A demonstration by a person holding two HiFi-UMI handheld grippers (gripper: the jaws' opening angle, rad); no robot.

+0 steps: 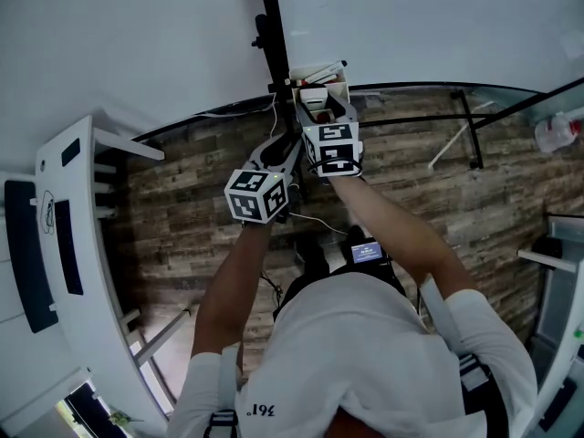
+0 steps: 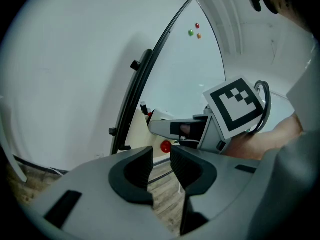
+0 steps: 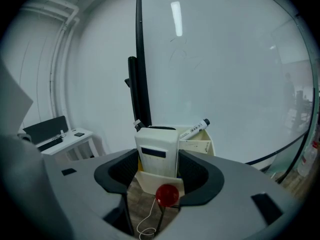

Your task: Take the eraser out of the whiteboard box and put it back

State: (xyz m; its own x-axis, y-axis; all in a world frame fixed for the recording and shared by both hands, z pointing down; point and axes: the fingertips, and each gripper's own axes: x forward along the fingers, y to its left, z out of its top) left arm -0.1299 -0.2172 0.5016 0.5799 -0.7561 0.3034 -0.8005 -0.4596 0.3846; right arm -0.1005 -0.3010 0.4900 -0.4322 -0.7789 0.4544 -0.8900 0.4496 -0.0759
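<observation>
The whiteboard (image 1: 438, 26) carries the whiteboard box (image 3: 200, 147) close to its frame, so you work facing the board. Your right gripper (image 3: 158, 160) is closed on the eraser (image 3: 157, 151), one jaw on each side. The eraser stands upright in the box's front pocket, so this square hold appears suited to a straight lift. Your left gripper (image 2: 161, 161) hangs beside the right one, jaws slightly apart and empty, clear of the box. A marker (image 3: 195, 129) leans in the rear compartment.
</observation>
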